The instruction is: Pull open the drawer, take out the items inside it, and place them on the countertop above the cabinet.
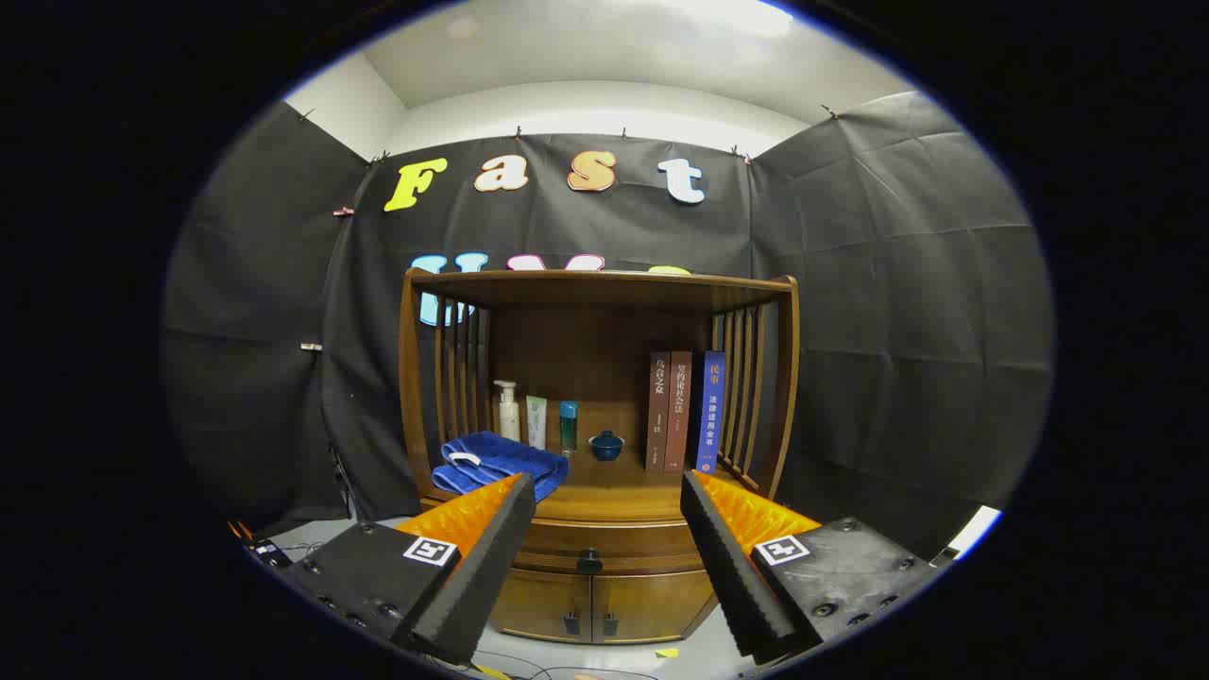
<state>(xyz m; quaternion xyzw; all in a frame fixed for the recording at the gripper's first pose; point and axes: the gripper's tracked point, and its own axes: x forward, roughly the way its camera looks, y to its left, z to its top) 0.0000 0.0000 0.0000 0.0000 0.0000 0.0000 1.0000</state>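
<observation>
At the front of the wooden cabinet [595,416], under the countertop's front edge, the drawer [590,543] sits fully closed, its dark round knob [589,562] centred on the curved face and framed in the gap between the two fingers. The gripper [597,529] is released, its fingers spread wide with nothing between them, well short of the cabinet; I judge it is lined up this way so the knob can be approached straight on and pinched. Nothing of the drawer's contents can be seen while it is shut.

On the countertop [619,486], a folded blue towel [491,463] lies at the left front corner. Behind it, along the back left, stand a white pump bottle [507,410], a pale green tube [536,420] and a small teal bottle [568,425]. A dark blue lidded cup [605,445] sits near the middle. Three upright books [682,411] lean against the slatted right side. The middle front strip is bare, likely the room left for whatever comes out. Below the drawer, two cupboard doors [595,604] stand closed.
</observation>
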